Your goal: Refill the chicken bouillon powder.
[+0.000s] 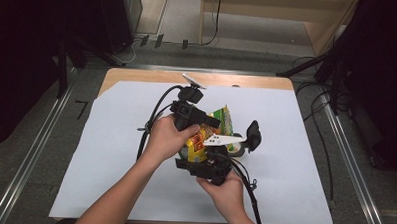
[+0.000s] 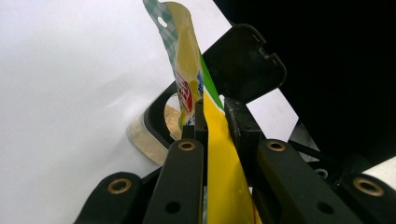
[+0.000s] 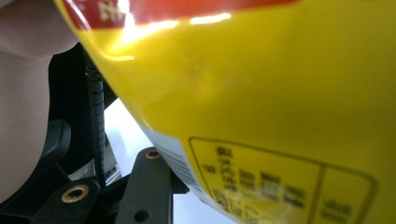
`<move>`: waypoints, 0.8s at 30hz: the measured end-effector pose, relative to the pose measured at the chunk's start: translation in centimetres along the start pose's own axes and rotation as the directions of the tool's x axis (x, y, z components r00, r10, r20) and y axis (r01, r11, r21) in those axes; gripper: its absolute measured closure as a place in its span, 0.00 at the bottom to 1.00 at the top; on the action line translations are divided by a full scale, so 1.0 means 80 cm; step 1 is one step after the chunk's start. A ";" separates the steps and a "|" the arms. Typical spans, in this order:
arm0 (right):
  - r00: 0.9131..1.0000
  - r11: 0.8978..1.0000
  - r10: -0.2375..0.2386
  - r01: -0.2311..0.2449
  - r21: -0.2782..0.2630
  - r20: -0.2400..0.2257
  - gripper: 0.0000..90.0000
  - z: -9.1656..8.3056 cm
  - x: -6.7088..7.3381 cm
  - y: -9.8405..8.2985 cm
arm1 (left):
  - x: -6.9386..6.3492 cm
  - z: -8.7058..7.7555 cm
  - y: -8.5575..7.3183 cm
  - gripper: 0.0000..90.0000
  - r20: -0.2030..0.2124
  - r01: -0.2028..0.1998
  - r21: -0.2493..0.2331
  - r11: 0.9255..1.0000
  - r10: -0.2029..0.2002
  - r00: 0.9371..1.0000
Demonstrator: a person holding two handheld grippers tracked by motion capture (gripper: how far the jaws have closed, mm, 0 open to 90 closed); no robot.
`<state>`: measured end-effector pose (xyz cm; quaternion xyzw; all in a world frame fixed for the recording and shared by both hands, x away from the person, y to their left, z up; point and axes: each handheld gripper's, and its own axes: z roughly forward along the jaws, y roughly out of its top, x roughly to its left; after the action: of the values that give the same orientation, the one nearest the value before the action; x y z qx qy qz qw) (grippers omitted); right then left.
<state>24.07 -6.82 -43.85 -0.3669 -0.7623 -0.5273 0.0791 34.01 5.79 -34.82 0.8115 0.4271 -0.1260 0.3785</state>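
A yellow and green pouch (image 1: 212,126) is held up over the middle of the white table between both hands. My left gripper (image 1: 206,123) grips it from the far side, and in the left gripper view the left gripper (image 2: 215,112) is shut on the pouch's (image 2: 219,158) thin edge. My right gripper (image 1: 204,156) holds it from the near side, its jaws around the pouch's (image 3: 261,93) fuller body, which hides one jaw. Just right of the pouch stands a round container (image 1: 237,147) with its black lid (image 1: 253,135) flipped open. Pale powder (image 2: 173,119) shows inside the container.
A white sheet (image 1: 110,154) covers most of the wooden table (image 1: 137,76). Cables trail from both grippers across the sheet. Dark stands and more cables lie on the floor around the table's edges.
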 end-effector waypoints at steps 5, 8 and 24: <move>1.000 1.000 0.001 -0.001 -0.008 -0.002 0.75 -0.001 0.001 0.000 | 0.000 0.000 0.002 0.94 0.003 -0.003 0.004 1.000 0.003 1.000; 1.000 1.000 -0.002 0.002 -0.008 0.004 0.76 -0.002 0.001 0.000 | 0.000 0.001 0.002 0.94 0.002 -0.006 0.003 1.000 0.006 1.000; 1.000 1.000 0.017 -0.017 -0.017 0.006 0.78 -0.004 -0.004 -0.006 | 0.009 -0.004 0.002 0.96 0.018 0.007 -0.009 1.000 -0.007 1.000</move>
<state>23.87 -7.33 -44.23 -0.3756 -0.7547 -0.5321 0.0782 34.51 6.39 -34.93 0.8070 0.4272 -0.1328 0.3855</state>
